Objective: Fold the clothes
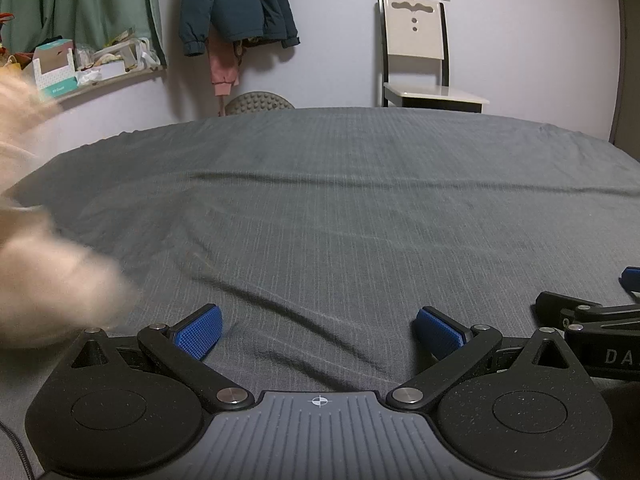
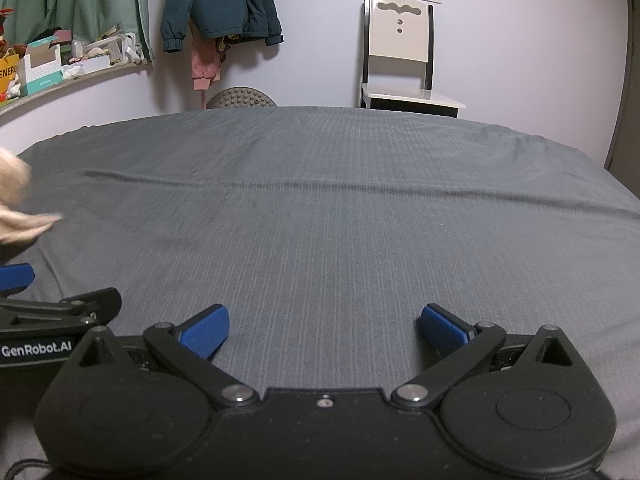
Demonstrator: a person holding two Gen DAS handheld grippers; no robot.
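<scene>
Reaching for the garment is the step in hand, by my reading, since neither tool holds anything. The left gripper (image 1: 318, 332) hovers low over the grey bedsheet (image 1: 340, 200) with its blue pads spread wide and nothing between them; the right gripper (image 2: 324, 330) sits just beside it, equally released and empty. The only candidate for folding is a pale, fuzzy cream garment (image 1: 48, 292), blurred, lying at about nine o'clock from the left gripper and close to its left finger. In the right wrist view the same cloth (image 2: 16, 200) shows only as a small edge at ten o'clock, well apart from that gripper. Its shape, sleeves and hem cannot be told from here.

To do this well, swing both tools toward nine o'clock so the whole piece comes into sight before any pinch. Bring the garment to the bare middle of the sheet at twelve o'clock, where there is room to spread it flat. Pinch a single layer at an edge, and avoid catching the sheet's creases underneath.
</scene>
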